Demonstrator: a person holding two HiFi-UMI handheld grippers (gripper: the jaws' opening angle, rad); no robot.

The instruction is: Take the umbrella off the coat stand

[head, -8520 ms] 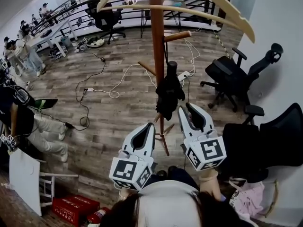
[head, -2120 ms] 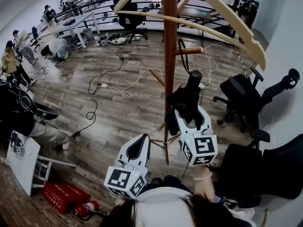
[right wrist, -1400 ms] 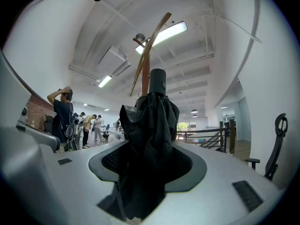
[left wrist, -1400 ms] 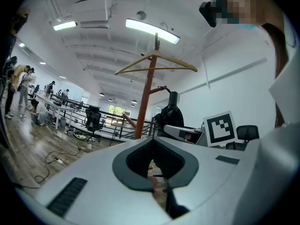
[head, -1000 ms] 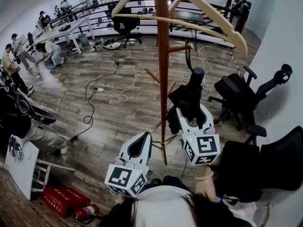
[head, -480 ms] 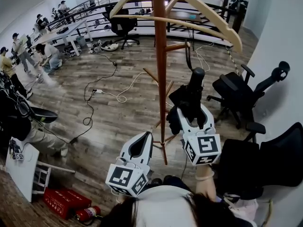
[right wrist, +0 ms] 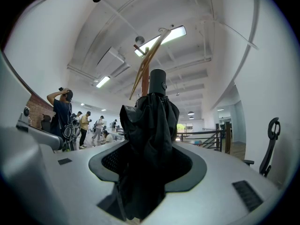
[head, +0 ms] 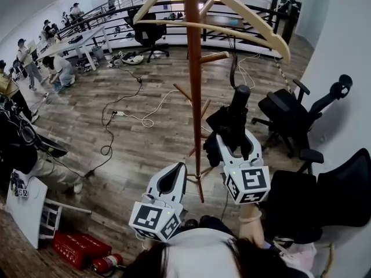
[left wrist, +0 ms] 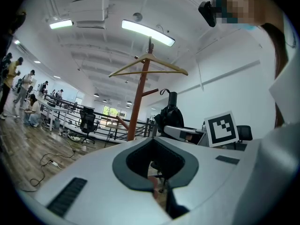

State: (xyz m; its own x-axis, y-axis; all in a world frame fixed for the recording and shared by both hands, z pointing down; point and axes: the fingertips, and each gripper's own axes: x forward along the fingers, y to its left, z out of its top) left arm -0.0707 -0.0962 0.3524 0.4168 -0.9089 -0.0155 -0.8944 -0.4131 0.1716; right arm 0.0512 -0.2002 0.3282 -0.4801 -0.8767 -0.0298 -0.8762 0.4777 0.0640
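Right gripper (head: 233,143) clamped on the folded umbrella (head: 231,117) beside the stand (head: 194,97), strap near the peg (head: 213,57), unhooked or not unclear; left gripper (head: 174,175) closed, empty; carry-away remains.

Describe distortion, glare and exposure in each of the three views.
Head view: fisheye curves the floor planks, light even. Left gripper view: ceiling light blown out white. Right gripper view: umbrella nearly featureless black against bright ceiling, corners vignetted.
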